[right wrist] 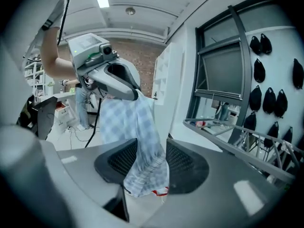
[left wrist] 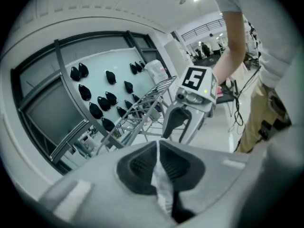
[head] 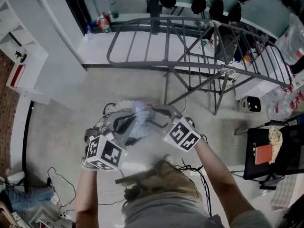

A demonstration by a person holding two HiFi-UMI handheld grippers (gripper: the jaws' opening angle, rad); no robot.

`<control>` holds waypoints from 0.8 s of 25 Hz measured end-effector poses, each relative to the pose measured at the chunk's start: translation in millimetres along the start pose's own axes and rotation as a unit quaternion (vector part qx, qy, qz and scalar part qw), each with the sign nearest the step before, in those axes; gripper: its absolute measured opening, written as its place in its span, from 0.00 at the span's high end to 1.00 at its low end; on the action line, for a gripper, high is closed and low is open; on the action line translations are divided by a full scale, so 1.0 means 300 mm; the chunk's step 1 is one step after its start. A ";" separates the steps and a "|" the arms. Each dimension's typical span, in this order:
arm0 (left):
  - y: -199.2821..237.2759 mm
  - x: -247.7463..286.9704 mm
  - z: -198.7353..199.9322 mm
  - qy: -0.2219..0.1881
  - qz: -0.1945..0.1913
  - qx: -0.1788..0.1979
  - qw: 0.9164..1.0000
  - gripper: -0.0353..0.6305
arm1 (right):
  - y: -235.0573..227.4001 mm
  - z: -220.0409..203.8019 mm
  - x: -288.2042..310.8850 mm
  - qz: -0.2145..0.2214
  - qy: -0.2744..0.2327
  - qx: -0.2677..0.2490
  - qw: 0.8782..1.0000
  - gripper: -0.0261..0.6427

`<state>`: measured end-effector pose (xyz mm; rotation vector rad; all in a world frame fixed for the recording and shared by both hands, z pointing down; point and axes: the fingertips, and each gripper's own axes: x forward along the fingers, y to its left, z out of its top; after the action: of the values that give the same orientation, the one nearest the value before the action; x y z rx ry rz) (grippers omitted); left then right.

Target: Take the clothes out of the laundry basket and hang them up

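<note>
Left gripper (left wrist: 159, 148): clamped tight on pale blue checked cloth (right wrist: 135, 122), which is held up in the air and trails rightward. Right gripper (right wrist: 145, 151): jaws wide apart, cloth's hanging length between them, unpinched. Grey metal drying rack (head: 190, 42): ahead, rightward.

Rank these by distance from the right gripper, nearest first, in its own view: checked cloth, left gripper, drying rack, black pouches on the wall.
1. checked cloth: hanging between the open jaws of the right gripper.
2. left gripper: upper left, pinching the cloth's top.
3. drying rack: lower right.
4. black pouches: right, on the wall behind the rack.
</note>
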<state>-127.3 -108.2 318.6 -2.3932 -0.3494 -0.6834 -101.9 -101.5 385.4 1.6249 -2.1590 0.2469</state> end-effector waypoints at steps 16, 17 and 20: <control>0.030 -0.053 0.101 -0.040 0.012 -0.012 0.999 0.94 | -0.014 -0.055 -0.019 0.040 -0.066 0.177 0.981 0.81; 0.027 -0.046 0.087 -0.034 0.010 -0.014 0.999 0.94 | -0.019 -0.057 -0.021 0.032 -0.063 0.169 0.983 0.82; -0.008 -0.018 0.024 -0.005 0.000 -0.014 1.000 0.94 | -0.032 -0.043 -0.042 0.011 -0.064 0.155 0.986 0.83</control>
<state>-129.8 -102.2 311.9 -2.4227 -0.3454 -0.6813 -87.2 -88.4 390.5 1.8287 -2.3273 0.5228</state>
